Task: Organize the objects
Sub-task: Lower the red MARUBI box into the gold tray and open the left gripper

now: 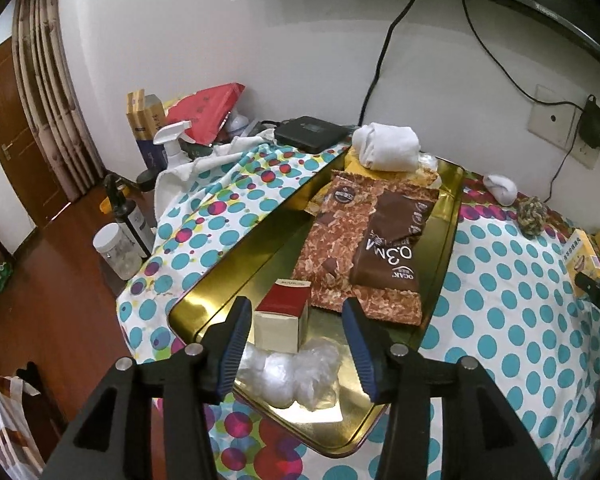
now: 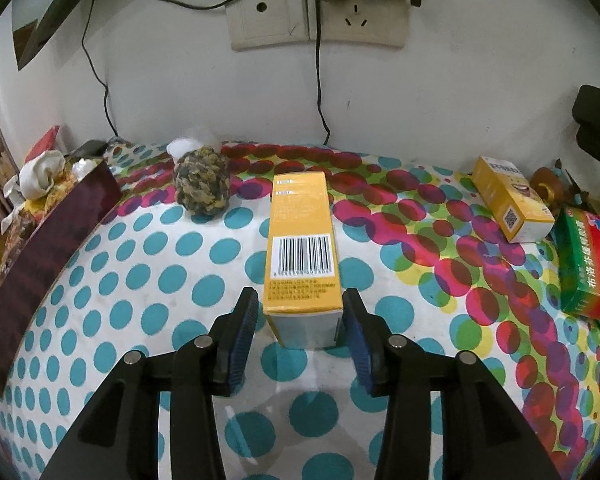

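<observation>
Left hand-held gripper (image 1: 296, 334) hangs over the near end of a gold tray (image 1: 204, 296), jaws apart and pressing on nothing; a small red-and-cream box (image 1: 282, 318) stands in the tray between them, with crumpled clear plastic (image 1: 292, 376) just before it and a brown snack packet (image 1: 380, 248) further back. Right hand-held gripper (image 2: 300, 330) brackets the near end of a yellow box (image 2: 302, 240) lying on the dotted table (image 2: 140, 280); whether its pads grip I cannot tell.
</observation>
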{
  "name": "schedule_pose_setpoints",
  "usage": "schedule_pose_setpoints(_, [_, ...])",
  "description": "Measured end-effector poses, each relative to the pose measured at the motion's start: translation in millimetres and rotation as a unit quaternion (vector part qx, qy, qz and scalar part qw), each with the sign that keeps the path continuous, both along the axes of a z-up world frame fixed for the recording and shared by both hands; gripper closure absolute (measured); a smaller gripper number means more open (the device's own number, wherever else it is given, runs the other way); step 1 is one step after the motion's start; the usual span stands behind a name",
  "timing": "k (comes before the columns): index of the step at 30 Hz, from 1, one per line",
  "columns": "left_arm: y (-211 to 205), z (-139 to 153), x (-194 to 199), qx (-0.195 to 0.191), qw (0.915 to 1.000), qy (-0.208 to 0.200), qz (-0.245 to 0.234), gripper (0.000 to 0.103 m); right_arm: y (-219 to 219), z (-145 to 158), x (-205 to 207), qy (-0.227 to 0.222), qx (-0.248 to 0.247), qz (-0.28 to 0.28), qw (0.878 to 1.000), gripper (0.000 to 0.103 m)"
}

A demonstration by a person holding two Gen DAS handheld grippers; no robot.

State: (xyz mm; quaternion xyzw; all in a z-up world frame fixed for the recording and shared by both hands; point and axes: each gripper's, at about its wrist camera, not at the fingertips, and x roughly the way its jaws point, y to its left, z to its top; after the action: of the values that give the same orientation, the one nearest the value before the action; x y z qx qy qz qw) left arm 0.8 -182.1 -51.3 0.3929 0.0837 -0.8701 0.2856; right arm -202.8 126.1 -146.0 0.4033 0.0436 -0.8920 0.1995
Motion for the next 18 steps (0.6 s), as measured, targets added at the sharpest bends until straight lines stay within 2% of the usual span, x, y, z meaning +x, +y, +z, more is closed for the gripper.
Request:
schedule_pose_setpoints(1, [0.0, -0.8, 0.6, 0.001, 1.0, -0.001, 0.001, 0.054, -2.5, 0.2, 0.5, 0.004, 0.009, -0.003, 1.0, 0.075])
schedule_pose_setpoints(6, [-2.7, -5.3, 2.0, 0.016, 0.9999, -0.001, 0.002, 0.054, -9.2, 2.7, 7.1, 0.024, 0.031, -0.001, 0.999, 0.075])
schedule_pose_setpoints(18, [-9.3, 2.2, 12.7, 0.022, 0.9997, 0.007, -0.001, 0.054, -8.5, 4.6, 9.2, 0.034, 0.043, -0.015, 0.998, 0.075])
